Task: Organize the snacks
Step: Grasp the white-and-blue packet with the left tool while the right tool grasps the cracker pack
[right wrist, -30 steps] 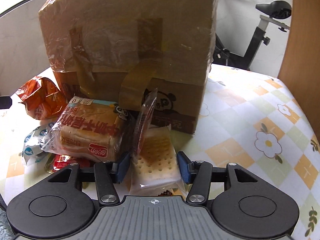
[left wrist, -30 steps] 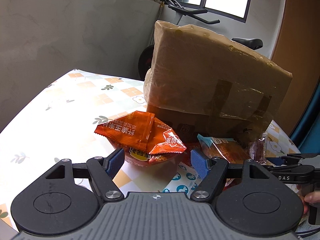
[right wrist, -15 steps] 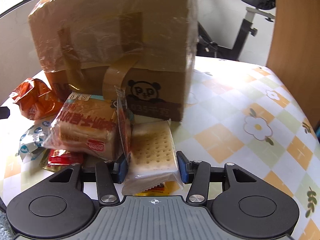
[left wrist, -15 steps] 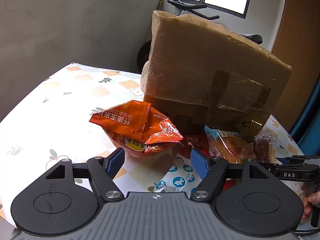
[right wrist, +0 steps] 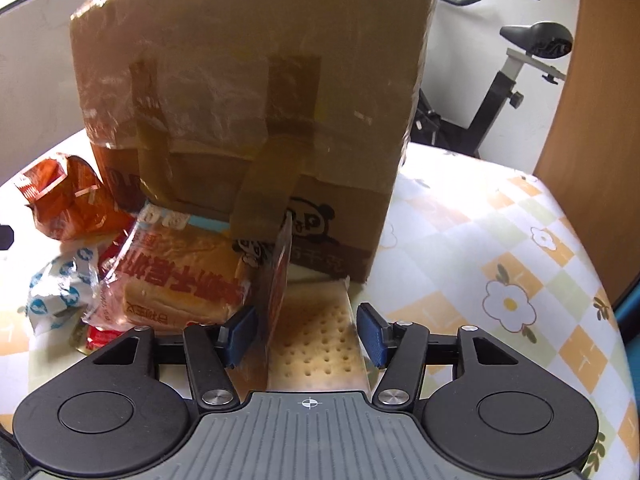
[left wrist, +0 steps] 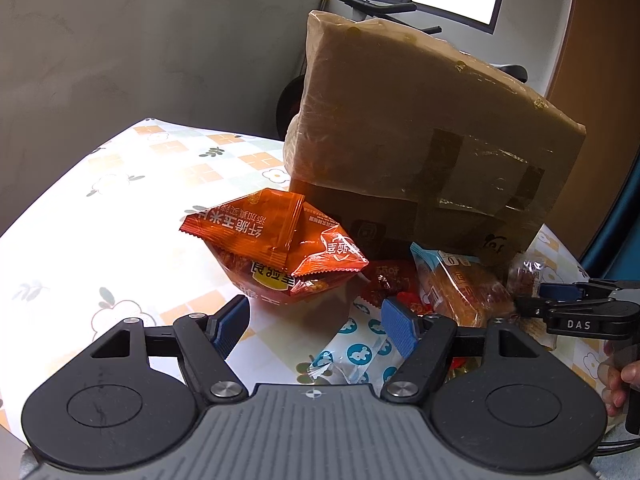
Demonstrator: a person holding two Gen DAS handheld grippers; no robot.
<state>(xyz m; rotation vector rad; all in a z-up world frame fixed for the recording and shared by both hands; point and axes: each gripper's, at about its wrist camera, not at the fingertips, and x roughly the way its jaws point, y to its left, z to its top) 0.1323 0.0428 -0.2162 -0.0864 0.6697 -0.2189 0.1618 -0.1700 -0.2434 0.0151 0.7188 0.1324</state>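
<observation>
My left gripper (left wrist: 316,324) is open and empty, just short of an orange snack packet (left wrist: 276,248) on the flowered tablecloth. A white wrapper with blue dots (left wrist: 356,356) lies under its right finger. My right gripper (right wrist: 306,334) is open around a clear-wrapped cracker pack (right wrist: 316,344) and a thin reddish packet (right wrist: 276,284) standing on edge by its left finger. A bread packet (right wrist: 180,276) lies to their left. The orange packet (right wrist: 68,200) and the white wrapper (right wrist: 60,288) also show in the right wrist view. The right gripper shows side-on in the left wrist view (left wrist: 560,300).
A tall taped cardboard box (left wrist: 420,152) stands right behind the snacks; it also fills the right wrist view (right wrist: 256,92). Small red packets (left wrist: 390,280) lie between the snacks. Bare tablecloth lies to the left (left wrist: 120,208) and to the right (right wrist: 500,256). An exercise bike (right wrist: 516,80) stands behind the table.
My left gripper has drawn back a little from the orange packet. My right gripper has opened wider around the cracker pack, and the thin reddish packet now stands upright by its left finger.
</observation>
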